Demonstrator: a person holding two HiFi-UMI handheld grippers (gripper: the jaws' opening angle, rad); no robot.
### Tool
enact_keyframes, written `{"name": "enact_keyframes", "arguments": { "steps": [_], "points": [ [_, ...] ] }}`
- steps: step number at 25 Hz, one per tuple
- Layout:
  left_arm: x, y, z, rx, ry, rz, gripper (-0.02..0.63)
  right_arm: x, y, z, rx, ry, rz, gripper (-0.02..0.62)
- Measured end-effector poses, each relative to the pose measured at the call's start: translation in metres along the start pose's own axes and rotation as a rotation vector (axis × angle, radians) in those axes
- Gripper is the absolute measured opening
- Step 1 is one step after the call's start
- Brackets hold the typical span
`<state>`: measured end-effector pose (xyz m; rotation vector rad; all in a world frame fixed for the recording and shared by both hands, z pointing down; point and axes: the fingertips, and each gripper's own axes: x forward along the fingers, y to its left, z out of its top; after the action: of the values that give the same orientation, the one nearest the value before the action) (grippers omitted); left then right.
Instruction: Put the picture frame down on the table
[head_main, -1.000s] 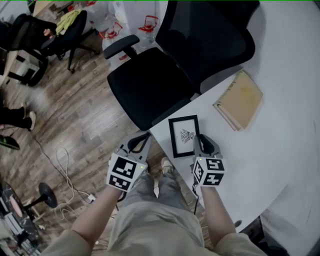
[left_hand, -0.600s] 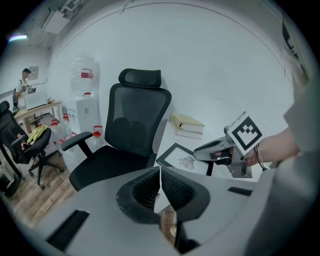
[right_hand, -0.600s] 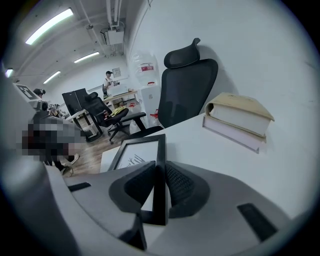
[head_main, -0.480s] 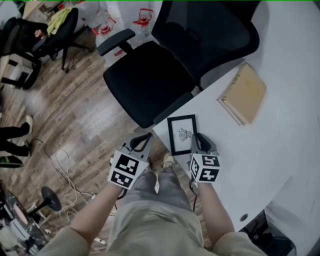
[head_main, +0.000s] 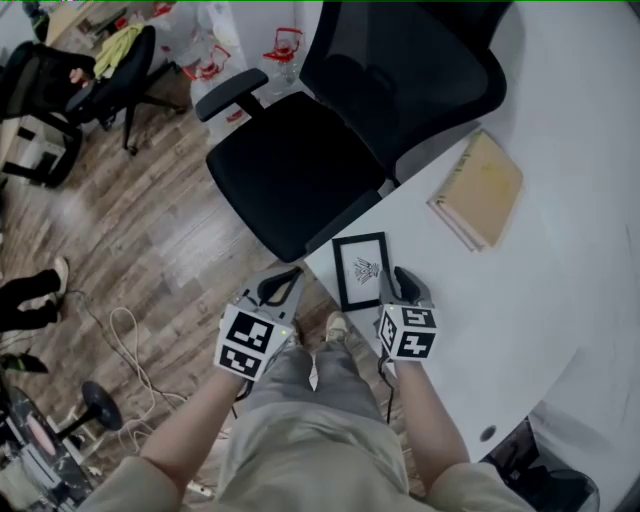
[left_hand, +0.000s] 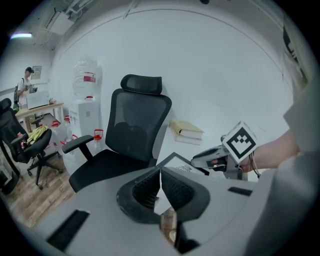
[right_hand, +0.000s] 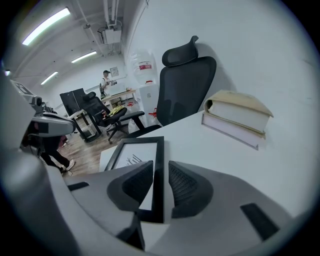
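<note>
1. The picture frame (head_main: 361, 270) lies flat near the table (head_main: 530, 300) edge, the right gripper (right_hand: 160, 182) pinching its right border
2. Left gripper (left_hand: 160, 186) hangs empty, jaws together
3. Likely light, rigid, fragile: best held by the border

my right tool (head_main: 398, 280) sits at the worktop's (head_main: 560, 280) near corner, the frame (head_main: 361, 268) edge between its jaws. beyond lies bare worktop up to the book (head_main: 478, 190), well apart. the chair (head_main: 300, 170) crowds the edge leftward; my left tool (head_main: 284, 284) hangs over open floor (head_main: 150, 230).
</note>
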<state>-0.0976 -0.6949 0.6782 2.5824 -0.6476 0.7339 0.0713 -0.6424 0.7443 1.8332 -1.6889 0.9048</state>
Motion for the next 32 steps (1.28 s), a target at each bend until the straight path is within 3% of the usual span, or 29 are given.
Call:
{"name": "enact_keyframes", "arguments": {
  "steps": [7,12,20,32],
  "points": [
    [-0.024,-0.012,0.026,0.017,-0.033,0.011,0.026,-0.038,0.008,0.034,-0.007,-0.063,0.038,0.071],
    [-0.05,-0.025,0.072,0.051,-0.09,0.01,0.026,-0.08,0.014,0.08,0.037,-0.162,0.095,0.049],
    [-0.088,-0.051,0.116,0.114,-0.168,0.021,0.026,-0.175,0.022,0.138,0.006,-0.339,0.137,0.029],
    [-0.147,-0.086,0.166,0.183,-0.285,0.016,0.026,-0.294,0.042,0.185,-0.029,-0.566,0.185,0.023]
  ]
}}
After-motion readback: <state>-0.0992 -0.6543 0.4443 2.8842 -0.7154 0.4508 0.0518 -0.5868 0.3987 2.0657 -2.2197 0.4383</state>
